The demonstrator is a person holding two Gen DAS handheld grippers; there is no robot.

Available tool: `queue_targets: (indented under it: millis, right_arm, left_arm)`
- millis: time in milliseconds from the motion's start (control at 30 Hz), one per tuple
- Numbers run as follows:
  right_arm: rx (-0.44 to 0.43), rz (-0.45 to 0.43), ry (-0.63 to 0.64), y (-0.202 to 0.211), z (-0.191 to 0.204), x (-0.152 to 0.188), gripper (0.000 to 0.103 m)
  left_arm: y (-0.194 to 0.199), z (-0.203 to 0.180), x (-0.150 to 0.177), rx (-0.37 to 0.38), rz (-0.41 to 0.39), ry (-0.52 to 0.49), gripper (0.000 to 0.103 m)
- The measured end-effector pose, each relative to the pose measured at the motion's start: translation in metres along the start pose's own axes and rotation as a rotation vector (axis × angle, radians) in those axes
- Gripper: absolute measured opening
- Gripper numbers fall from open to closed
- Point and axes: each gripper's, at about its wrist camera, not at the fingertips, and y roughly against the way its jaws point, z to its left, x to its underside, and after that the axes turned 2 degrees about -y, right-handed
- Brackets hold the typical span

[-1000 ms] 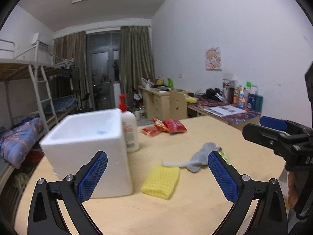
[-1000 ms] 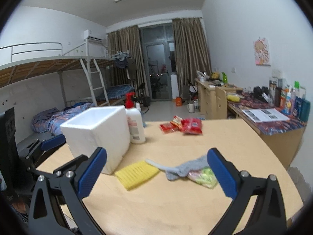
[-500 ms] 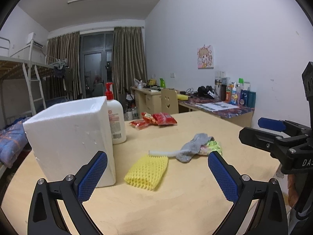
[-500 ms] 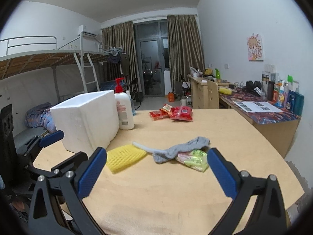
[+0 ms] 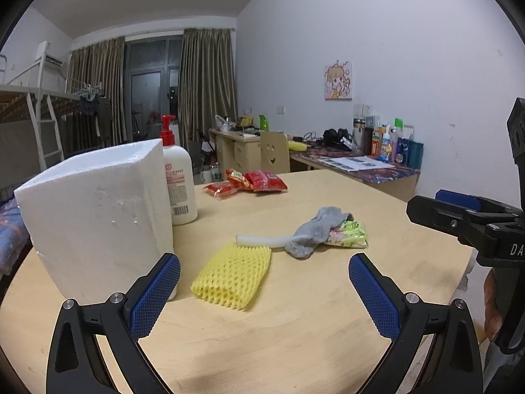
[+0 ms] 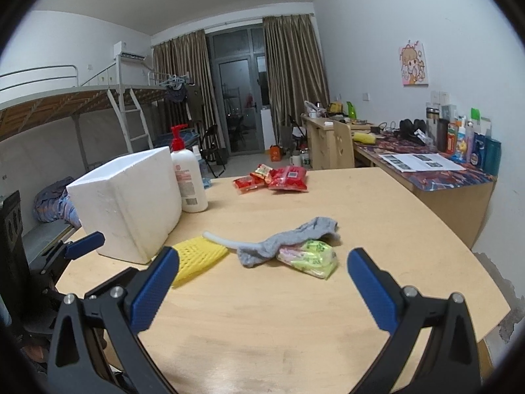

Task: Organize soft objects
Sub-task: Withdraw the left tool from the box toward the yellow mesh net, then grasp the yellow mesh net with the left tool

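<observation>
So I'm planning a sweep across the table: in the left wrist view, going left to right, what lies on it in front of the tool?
White foam box → lotion pump bottle → yellow foam net → grey sock → green packet, partly under the sock.

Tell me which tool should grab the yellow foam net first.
Left. In its own view the open left tool frames the yellow foam net straight ahead, beside the foam box. The right tool, also open, has the net off toward its left finger, facing the grey sock instead.
</observation>
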Motion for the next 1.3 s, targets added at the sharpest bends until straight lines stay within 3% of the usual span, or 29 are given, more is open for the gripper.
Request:
queue_targets:
  millis: [367, 567, 867, 1033, 1300]
  right_arm:
    - [0.005, 0.051, -0.022, -0.02, -0.016, -0.005, 0.103]
    - [0.009, 0.09, -0.052, -0.037, -0.033, -0.009, 0.103]
    - [-0.039, 0.155, -0.042, -0.067, -0.037, -0.017, 0.103]
    - [-0.067, 0.215, -0.037, -0.084, -0.039, -0.017, 0.103]
    - [-0.086, 0.288, -0.026, -0.103, -0.045, -0.018, 0.103]
  left_arm:
    - [-0.021, -0.004, -0.001, 0.059, 0.057, -0.003, 0.103]
    - [-0.047, 0.002, -0.002, 0.088, 0.142, 0.042, 0.103]
    - [-0.088, 0.01, -0.002, 0.051, 0.289, 0.085, 0.103]
    - [-0.1, 0.017, -0.004, -0.009, 0.3, 0.08, 0.103]
    - [-0.116, 0.027, -0.001, -0.024, 0.354, 0.144, 0.101]
